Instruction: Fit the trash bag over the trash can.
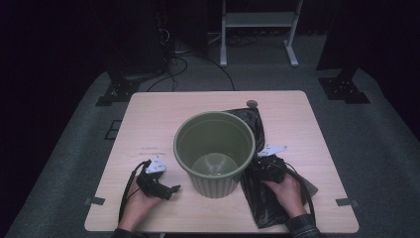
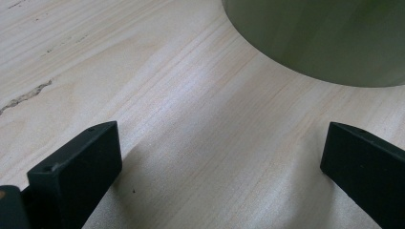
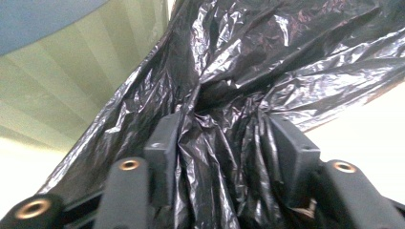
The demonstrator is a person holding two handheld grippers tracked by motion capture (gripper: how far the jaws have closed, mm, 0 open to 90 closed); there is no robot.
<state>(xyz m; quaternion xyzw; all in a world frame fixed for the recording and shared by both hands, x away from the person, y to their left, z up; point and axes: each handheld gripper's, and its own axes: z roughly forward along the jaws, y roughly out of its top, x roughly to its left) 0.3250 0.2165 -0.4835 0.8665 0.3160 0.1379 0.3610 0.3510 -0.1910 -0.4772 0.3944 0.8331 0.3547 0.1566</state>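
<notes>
A: We start at our right gripper (image 3: 222, 143). Its jaws are partly closed and pinch a bunched fold of the black plastic bag (image 3: 267, 62); the film is gathered into pleats between the two pads.

B: And where does that bag lie?

A: On the right side of the table (image 1: 148, 119), against the right flank of the green ribbed bin (image 1: 214, 151). It runs from behind the bin on the far side down almost to the near edge, under our right hand (image 1: 282, 191).

B: The left side?

A: Our left gripper (image 2: 219, 157) has its jaws spread wide with nothing but bare wood between them. It sits low over the table, just beside the bin's near left wall, not touching it.

B: How much room do we have?

A: Open tabletop lies to the left and far left of the bin. The right gripper is hemmed in, bin close on its left and the bag beneath. A small round grey thing (image 1: 252, 103) sits near the far edge, well apart from both hands.

B: Hand poses?

A: Both forearms come in from the near edge. The left hand (image 1: 141, 201) angles its gripper rightward toward the bin's base; the right points away from us, along the bag.
</notes>
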